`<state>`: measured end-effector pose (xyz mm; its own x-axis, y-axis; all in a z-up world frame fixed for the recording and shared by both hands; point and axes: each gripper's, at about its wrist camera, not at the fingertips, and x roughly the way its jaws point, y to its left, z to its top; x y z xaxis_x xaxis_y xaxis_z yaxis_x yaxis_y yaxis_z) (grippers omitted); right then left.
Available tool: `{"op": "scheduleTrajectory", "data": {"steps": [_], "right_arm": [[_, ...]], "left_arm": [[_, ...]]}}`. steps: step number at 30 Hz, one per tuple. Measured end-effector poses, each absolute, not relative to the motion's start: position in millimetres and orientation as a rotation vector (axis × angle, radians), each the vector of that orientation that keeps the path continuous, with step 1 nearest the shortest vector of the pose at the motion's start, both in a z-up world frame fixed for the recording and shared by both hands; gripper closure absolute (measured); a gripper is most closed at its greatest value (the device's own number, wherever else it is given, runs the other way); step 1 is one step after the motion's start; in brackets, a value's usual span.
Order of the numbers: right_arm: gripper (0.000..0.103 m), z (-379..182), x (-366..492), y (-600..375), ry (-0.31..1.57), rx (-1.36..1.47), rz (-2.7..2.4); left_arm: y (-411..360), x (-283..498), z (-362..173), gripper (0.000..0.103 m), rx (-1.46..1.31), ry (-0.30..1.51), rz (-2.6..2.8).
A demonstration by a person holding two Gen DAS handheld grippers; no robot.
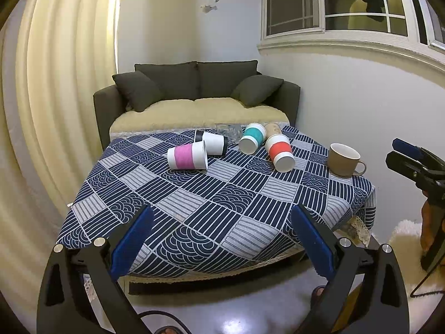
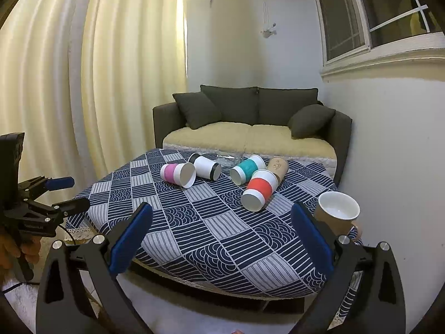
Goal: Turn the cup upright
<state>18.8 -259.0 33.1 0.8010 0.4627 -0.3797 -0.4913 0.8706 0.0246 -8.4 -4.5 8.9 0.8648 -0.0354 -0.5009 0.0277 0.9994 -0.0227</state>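
Several paper cups lie on their sides on the far half of the table: a pink-banded cup (image 1: 187, 156) (image 2: 177, 174), a white cup with a black band (image 1: 212, 142) (image 2: 206, 167), a teal-banded cup (image 1: 252, 137) (image 2: 246, 169), a red-banded cup (image 1: 279, 151) (image 2: 258, 189) and a brown cup (image 1: 273, 129) (image 2: 278, 167). A tan mug (image 1: 344, 160) (image 2: 336, 212) stands upright at the right edge. My left gripper (image 1: 222, 236) is open and empty over the near edge. My right gripper (image 2: 221, 233) is open and empty, its right finger beside the mug.
The table has a blue patterned cloth (image 1: 217, 208) (image 2: 211, 222). A clear glass container (image 1: 228, 130) (image 2: 229, 158) sits at its far edge. A dark sofa (image 1: 194, 94) (image 2: 250, 117) stands behind, a curtain (image 1: 55, 97) to the left, a wall (image 1: 361, 105) to the right.
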Motion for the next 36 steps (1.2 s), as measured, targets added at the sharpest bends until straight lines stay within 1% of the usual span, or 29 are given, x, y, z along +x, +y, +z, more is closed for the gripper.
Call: {"op": "scheduleTrajectory", "data": {"steps": [36], "right_arm": [[0.005,32.8,14.6,-258.3,0.378,-0.085,0.498]], "left_arm": [[-7.3,-10.8,6.3,0.007,0.003,0.521,-0.045]]}}
